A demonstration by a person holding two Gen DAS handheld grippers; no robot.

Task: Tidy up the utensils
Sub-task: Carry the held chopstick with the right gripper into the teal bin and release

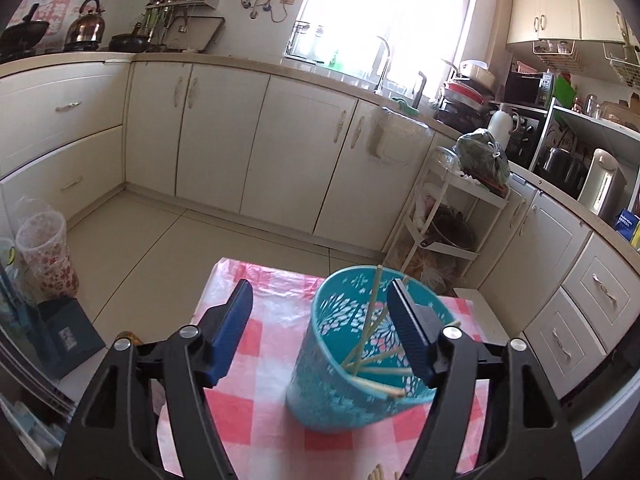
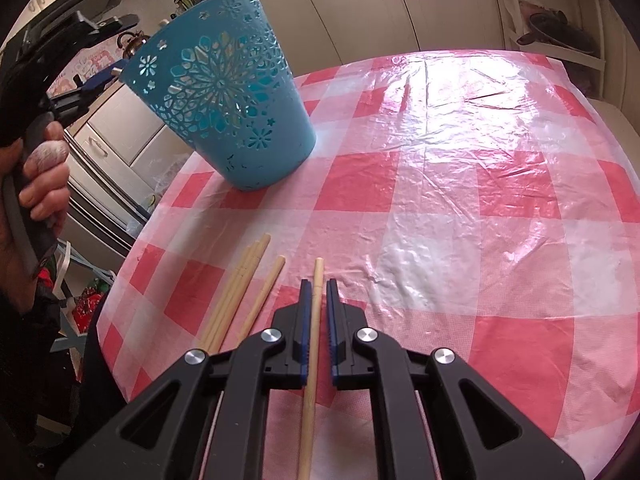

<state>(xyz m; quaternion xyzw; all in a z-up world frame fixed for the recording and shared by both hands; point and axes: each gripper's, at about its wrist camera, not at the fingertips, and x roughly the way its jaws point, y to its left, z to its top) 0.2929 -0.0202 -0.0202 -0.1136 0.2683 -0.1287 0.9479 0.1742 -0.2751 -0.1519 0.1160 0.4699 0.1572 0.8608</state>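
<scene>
My right gripper [image 2: 317,284] pinches one chopstick [image 2: 314,320]; my left gripper [image 1: 320,308] is spread. The bucket [image 2: 224,92] at eleven o'clock could tip if clipped.

**Open jaws over the blue bin**

The left gripper [image 1: 320,328] is spread wide with nothing between its pads. The blue bin [image 1: 360,364] of chopsticks [image 1: 370,320] stands under its right-hand jaw on the checked tablecloth [image 1: 256,400].
</scene>
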